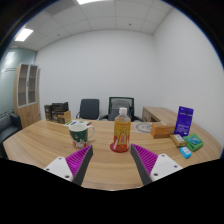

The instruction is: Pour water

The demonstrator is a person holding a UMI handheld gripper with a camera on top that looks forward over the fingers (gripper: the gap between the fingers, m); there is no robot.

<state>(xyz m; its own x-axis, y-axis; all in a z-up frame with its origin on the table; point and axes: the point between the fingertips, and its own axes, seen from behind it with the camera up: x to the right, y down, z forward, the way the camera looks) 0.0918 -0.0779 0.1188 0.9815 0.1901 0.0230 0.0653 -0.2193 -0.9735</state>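
claw [112, 160]: open, holding nothing; the two purple-padded fingers [80, 159] sit wide apart at the bottom of the frame, both clear of everything on the surface.

bottle [122, 131]: clear plastic, yellowish liquid inside, orange-red cap and label band. Upright at centre frame, beyond the fingertips and roughly on the line between them. Not between the pads yet. Looks lined up for a straight-in grab.

mug [79, 131]: white with green print, left of the bottle at about the same depth, standing apart from it. Upright, mouth up, so it's my guess for the receiving vessel. Can't see if anything is in it.

surface [40, 150]: light wood conference top, curved edge. Bottle and mug are set near the front edge, within easy reach.

clutter right: purple box [184, 120] standing upright, cardboard box [161, 130] beside it, small teal items [194, 143] near the right edge. All well off the claw's line.

background: office chairs [104, 108] behind the far side of the surface, shelving [27, 95] at upper left.

stage: pour not begun, judging by both vessels standing untouched.

next call: advance until the bottle body sits between the pads, then close mid-body below the label.

risk: light bottle may tip if one finger nudges it first.
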